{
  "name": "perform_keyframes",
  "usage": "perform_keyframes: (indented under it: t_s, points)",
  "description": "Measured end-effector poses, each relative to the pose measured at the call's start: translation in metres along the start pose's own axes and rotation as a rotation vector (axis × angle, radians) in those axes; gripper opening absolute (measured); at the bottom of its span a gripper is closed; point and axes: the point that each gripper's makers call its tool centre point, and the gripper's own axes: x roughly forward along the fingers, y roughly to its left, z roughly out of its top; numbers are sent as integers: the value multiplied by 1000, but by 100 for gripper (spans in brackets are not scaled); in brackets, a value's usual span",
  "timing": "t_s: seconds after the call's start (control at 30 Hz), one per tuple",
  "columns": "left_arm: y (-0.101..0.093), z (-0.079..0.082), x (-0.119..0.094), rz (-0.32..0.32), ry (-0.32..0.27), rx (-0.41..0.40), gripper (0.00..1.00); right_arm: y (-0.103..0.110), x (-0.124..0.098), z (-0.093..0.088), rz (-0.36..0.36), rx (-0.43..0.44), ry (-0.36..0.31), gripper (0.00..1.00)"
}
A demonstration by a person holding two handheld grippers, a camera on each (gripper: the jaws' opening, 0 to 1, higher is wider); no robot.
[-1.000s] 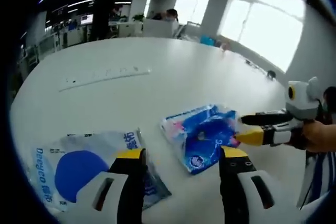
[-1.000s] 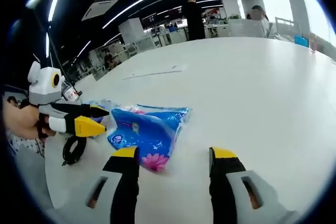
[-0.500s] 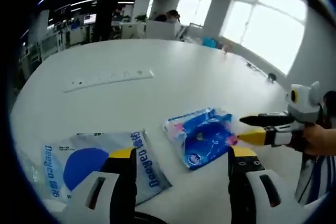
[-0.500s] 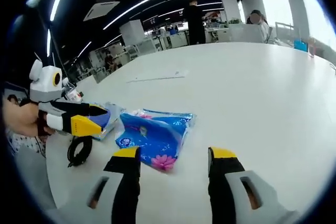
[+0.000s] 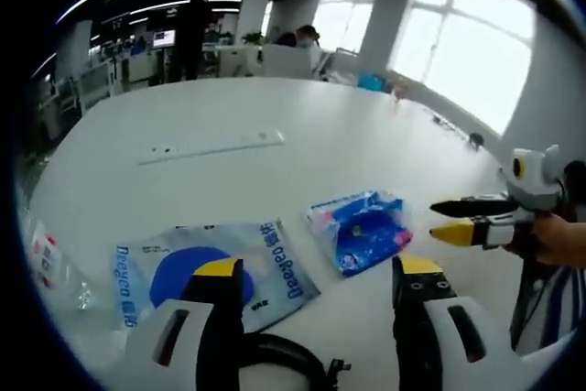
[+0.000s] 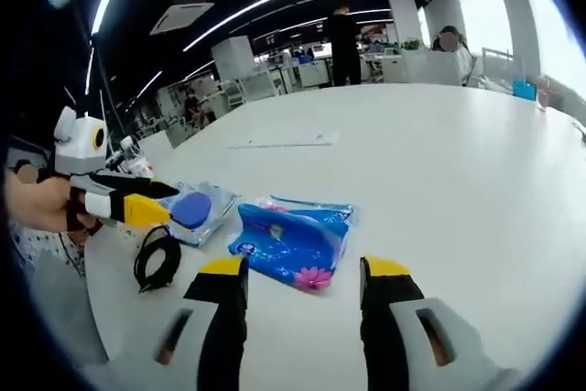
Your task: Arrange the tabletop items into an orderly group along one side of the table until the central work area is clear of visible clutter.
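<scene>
Tongs on both sides are hanging apart, empty, over the white worktop (image 5: pixel 302 125); the soft, crinkly blue plastic tissue pack (image 6: pixel 295 242) is probably light and slippery, best pinched at an edge.

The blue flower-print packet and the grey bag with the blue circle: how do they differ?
The blue flower-print plastic packet is smaller and puffier; the grey plastic bag with the blue circle is larger and lies flatter. The packet is bright blue with pink flowers; the bag is pale grey with blue lettering. Both lie side by side on the white table, apart from both grippers.
</scene>
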Motion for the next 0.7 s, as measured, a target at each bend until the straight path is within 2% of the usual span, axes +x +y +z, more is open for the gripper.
perform_keyframes:
  t_s: [0.2, 0.4, 0.7]
  points:
    - [14, 0, -22, 22, -32, -28, 61, 13, -7, 2, -9, 2, -15, 46]
    - [31, -4, -43, 40, -34, -27, 60, 29, -13, 2, -10, -9, -21, 45]
    - [44, -7, -65, 45, -49, -42, 59, 47, -17, 1, -20, -15, -26, 44]
